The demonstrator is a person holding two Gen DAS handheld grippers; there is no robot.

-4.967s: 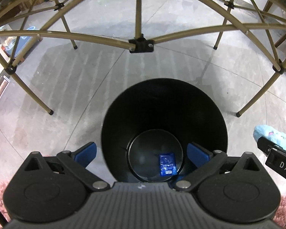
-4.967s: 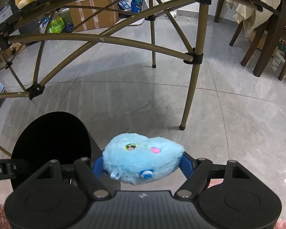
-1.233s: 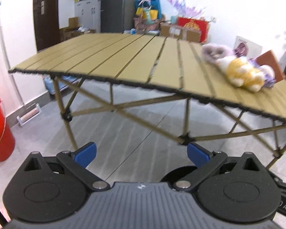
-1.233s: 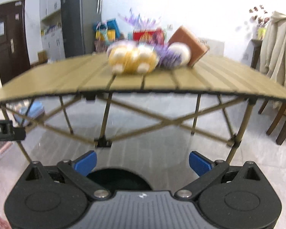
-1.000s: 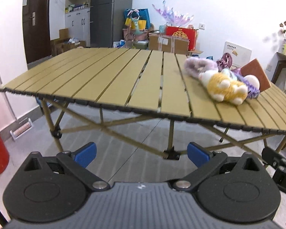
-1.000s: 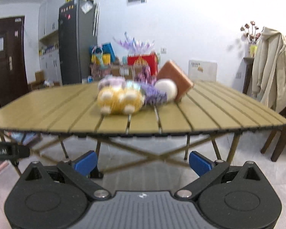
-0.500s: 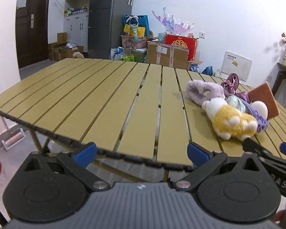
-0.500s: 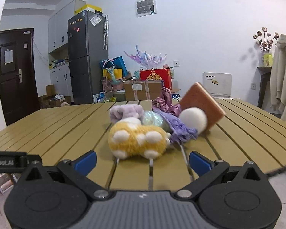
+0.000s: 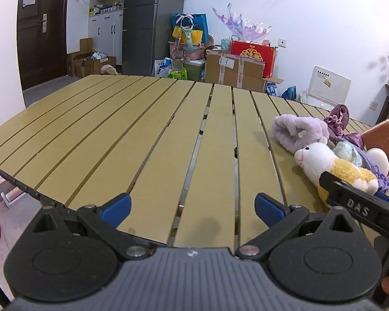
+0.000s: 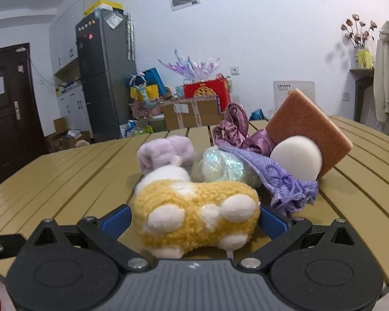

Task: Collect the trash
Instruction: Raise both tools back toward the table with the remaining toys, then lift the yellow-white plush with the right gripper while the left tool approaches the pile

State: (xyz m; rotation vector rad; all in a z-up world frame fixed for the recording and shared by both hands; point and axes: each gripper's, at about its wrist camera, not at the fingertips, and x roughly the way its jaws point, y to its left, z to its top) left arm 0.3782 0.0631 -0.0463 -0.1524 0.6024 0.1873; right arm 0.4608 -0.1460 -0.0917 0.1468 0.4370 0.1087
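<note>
Right gripper [image 10: 194, 219]: jaws wide — flanking fluffy yellow plush toy [image 10: 194, 217].
Left gripper [image 9: 193, 208]: jaws wide, empty — over slatted table [image 9: 116, 134].

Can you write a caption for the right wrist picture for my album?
The open right gripper reaches around a yellow plush toy lying on the slatted table.

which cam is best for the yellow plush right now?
Right wrist: the yellow plush fills the centre, between the open right gripper fingers. Left wrist shows it small at the right edge, its rear hidden behind the right gripper's body.
</note>
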